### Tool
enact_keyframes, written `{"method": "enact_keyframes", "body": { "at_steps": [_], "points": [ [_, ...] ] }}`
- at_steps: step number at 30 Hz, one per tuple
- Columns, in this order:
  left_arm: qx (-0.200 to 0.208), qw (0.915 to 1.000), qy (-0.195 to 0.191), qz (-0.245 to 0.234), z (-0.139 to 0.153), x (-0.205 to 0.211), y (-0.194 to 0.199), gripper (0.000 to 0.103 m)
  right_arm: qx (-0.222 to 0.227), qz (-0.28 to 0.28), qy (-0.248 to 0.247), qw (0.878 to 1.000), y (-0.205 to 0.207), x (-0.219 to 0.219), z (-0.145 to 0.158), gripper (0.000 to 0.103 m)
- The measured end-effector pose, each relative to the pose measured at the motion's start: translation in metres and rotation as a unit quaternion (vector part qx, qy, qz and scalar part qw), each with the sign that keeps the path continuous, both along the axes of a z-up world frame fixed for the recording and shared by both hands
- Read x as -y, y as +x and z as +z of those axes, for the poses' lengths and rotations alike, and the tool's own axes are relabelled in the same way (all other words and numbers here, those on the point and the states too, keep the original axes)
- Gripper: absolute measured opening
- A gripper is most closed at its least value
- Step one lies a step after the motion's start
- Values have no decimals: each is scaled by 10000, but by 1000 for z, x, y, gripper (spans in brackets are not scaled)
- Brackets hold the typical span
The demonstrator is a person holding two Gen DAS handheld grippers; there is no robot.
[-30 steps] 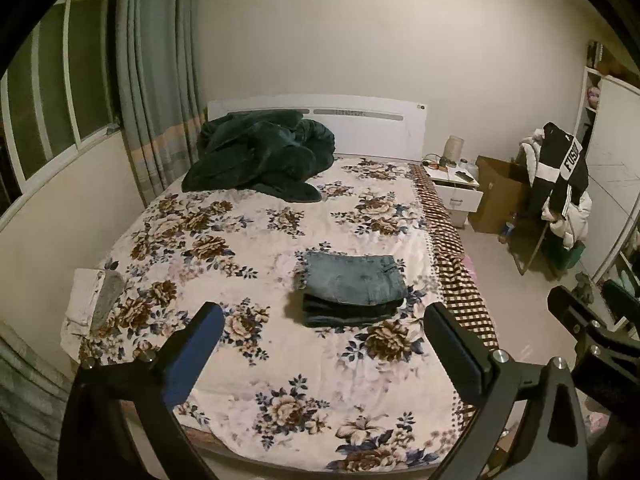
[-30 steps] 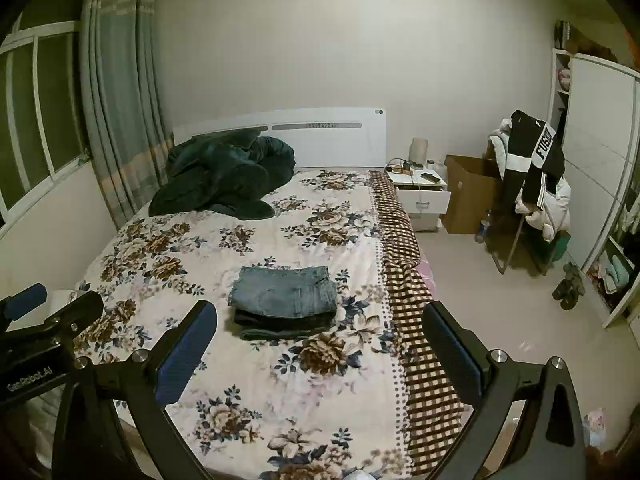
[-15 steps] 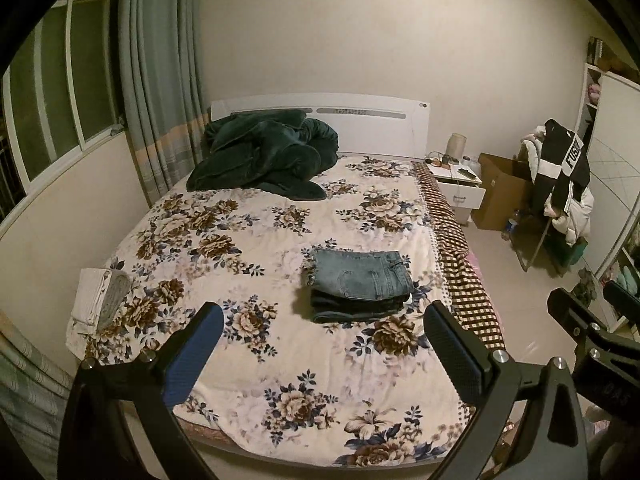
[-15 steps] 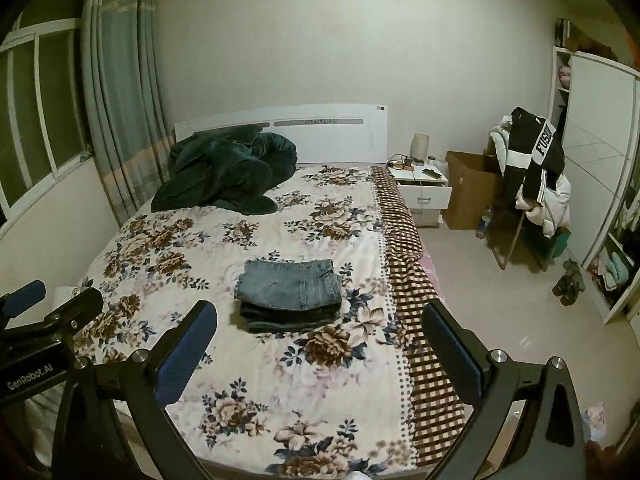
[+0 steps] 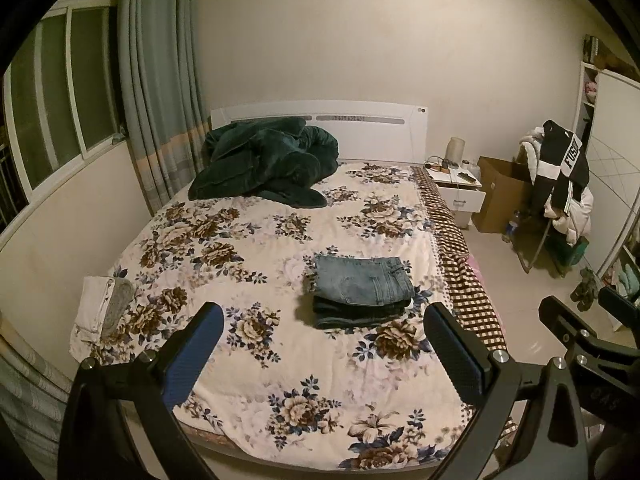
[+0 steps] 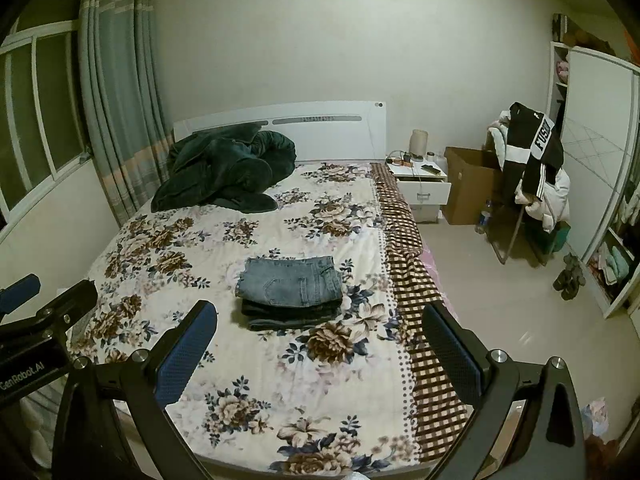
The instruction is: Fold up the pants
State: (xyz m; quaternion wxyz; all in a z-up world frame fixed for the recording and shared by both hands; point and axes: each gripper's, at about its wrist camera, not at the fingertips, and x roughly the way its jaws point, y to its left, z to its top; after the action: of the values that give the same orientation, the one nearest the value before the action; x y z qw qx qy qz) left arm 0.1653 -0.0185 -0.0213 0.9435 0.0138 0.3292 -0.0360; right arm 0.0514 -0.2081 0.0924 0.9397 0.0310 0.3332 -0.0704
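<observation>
Your left gripper [image 5: 322, 344] and right gripper [image 6: 320, 344] both gape empty above the floral bedspread [image 5: 256, 248]; the denim jeans [image 5: 362, 286] lie folded in a thick rectangular stack.

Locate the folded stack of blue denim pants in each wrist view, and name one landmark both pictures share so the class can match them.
Left wrist view: the folded stack of blue denim pants lies right of centre on the floral bedspread.
Right wrist view: the stack lies left of centre, nearer the left finger.
Shared landmark: the crumpled dark green blanket at the white headboard.
</observation>
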Motion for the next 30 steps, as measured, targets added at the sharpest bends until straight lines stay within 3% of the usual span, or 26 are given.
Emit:
{"method": "enact_keyframes", "body": {
  "at_steps": [30],
  "points": [
    [56, 9998, 168, 70, 3, -6, 6, 102, -108, -8, 101, 9999, 3, -6, -8, 103]
  ]
}}
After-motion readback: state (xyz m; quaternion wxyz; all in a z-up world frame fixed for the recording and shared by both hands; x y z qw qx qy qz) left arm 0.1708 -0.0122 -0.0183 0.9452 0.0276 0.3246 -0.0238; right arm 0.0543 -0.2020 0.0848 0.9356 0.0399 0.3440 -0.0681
